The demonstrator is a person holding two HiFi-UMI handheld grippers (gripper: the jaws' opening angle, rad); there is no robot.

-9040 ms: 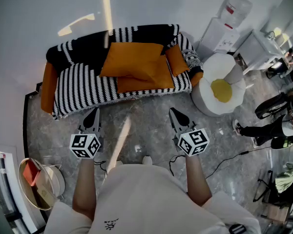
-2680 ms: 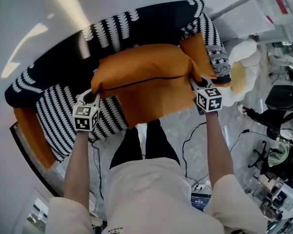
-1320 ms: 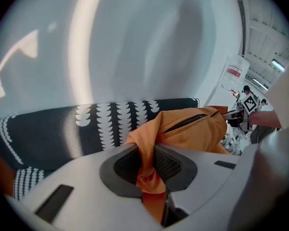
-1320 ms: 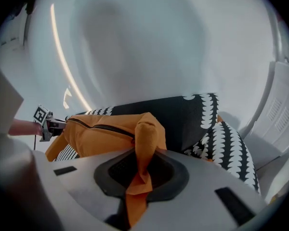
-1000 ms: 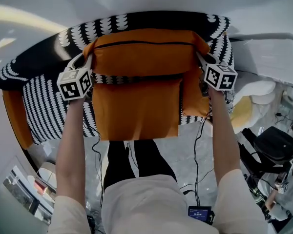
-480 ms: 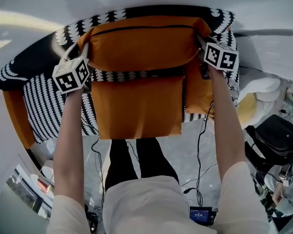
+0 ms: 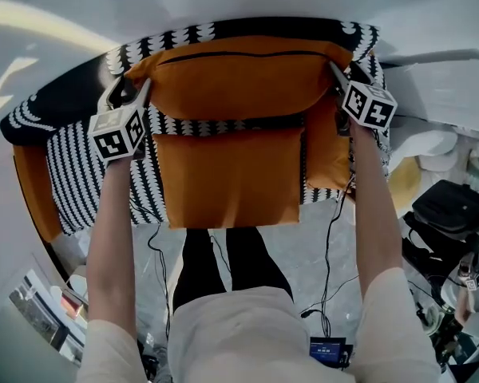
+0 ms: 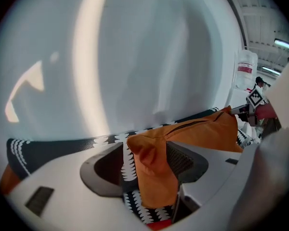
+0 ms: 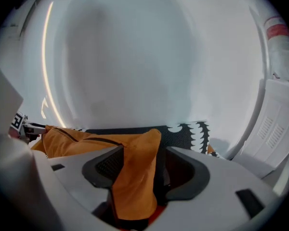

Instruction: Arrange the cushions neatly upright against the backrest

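A large orange cushion point(image 7: 239, 78) stands upright against the backrest of the black-and-white striped sofa point(image 7: 80, 158). My left gripper point(image 7: 126, 92) is at its top left corner and my right gripper point(image 7: 340, 72) at its top right corner. Both pairs of jaws have just been opening. In the left gripper view the cushion's corner point(image 8: 151, 167) hangs loose between the spread jaws of the left gripper point(image 8: 147, 158). The right gripper point(image 9: 144, 165) is open too, with the other corner point(image 9: 137, 177) between its jaws. A second orange cushion point(image 7: 231, 178) lies flat on the seat. A smaller one point(image 7: 327, 154) leans at the right arm.
A white wall rises right behind the sofa. To the right are a white cabinet point(image 7: 439, 78) and a white-and-yellow pouf point(image 7: 419, 154). Cables point(image 7: 327, 246) run over the marble floor in front. The sofa's orange left arm point(image 7: 33, 190) sticks out at the left.
The big cushion has settled against the backrest. Both grippers, shut on its top corners before, now stand open around them and have shifted slightly outward.
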